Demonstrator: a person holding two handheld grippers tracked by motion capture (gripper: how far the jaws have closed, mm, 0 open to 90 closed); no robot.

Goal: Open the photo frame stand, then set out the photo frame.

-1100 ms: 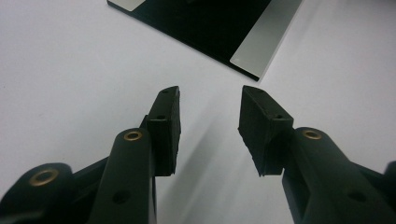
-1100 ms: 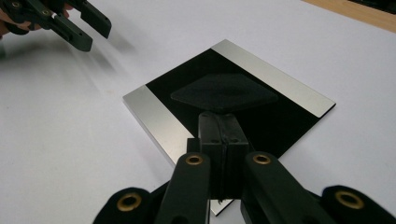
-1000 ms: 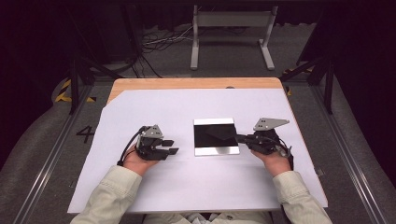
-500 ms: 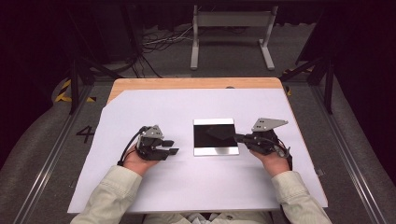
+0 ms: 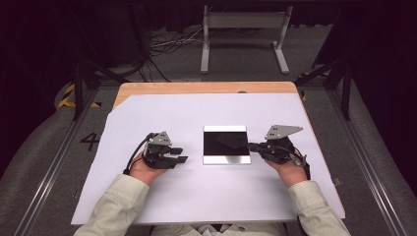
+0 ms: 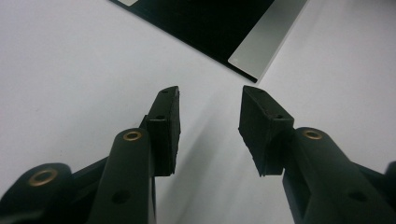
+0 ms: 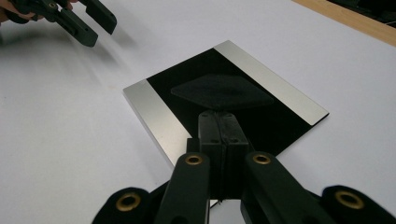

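White paper covers most of the wooden tabletop, and everything in hand rests on it. At the left of the high view, the left gripper lies low over the paper in the person's left hand, pointing toward the middle. Its 2 jaws stand apart with a clear gap and nothing between them; in the left gripper view only bare paper shows in the gap, and the near corner of the plate lies ahead of the tips, not touching them.

In the middle lies a flat square plate, black with a silvery strip along 2 opposite edges, and on its black face rests a thin dark diamond-shaped piece.

At the right, the right gripper is held in the right hand, its tips at the plate's right edge. In the right gripper view its jaws are pressed together with nothing between them, tips just over the plate's near corner, close to the dark piece; whether they touch it cannot be told.
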